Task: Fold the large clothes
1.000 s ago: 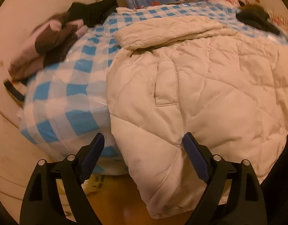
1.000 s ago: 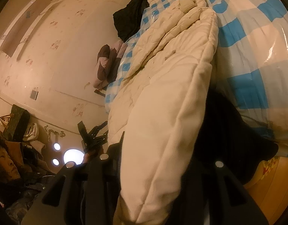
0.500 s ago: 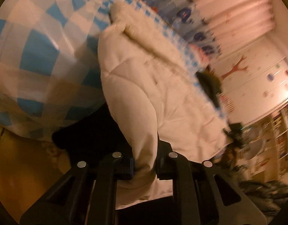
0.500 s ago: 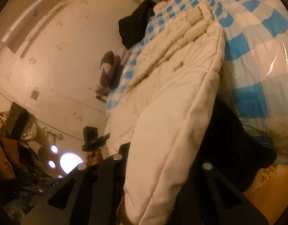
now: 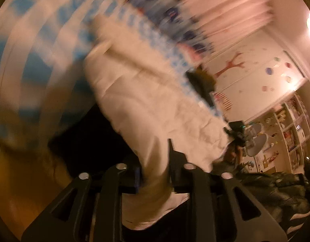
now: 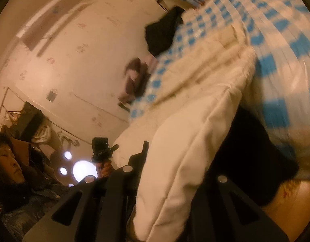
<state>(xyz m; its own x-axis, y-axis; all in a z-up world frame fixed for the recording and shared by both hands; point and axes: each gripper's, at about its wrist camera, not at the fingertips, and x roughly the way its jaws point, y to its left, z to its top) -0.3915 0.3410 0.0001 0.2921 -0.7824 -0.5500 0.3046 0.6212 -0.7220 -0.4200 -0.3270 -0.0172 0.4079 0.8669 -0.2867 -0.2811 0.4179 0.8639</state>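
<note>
**Surroundings of the bed, both wrist views**

A blue-and-white checked bed cover [image 6: 280, 40] spans the bed. At its far edge lie a dark garment [image 6: 163, 32] and a brown-and-pink bundle [image 6: 134, 80]. A whale-print curtain [image 5: 175, 12] hangs behind, beside pink drapes [image 5: 225, 2]. The wall carries a red tree decal [image 5: 232, 64]; shelves [image 5: 292, 125] stand at right. The wooden floor [image 6: 286, 211] shows below. Much of the left view is blurred.

Quilted coat [image 5: 155, 104] spread on bed [image 5: 34, 40], near edge hanging off bed's side. Dark garment [image 5: 201, 80] on bed beyond coat. Shelves [image 5: 292, 129] far right. In right-wrist view, clothes pile [image 6: 134, 80] at bed's far edge, left of coat.
</note>
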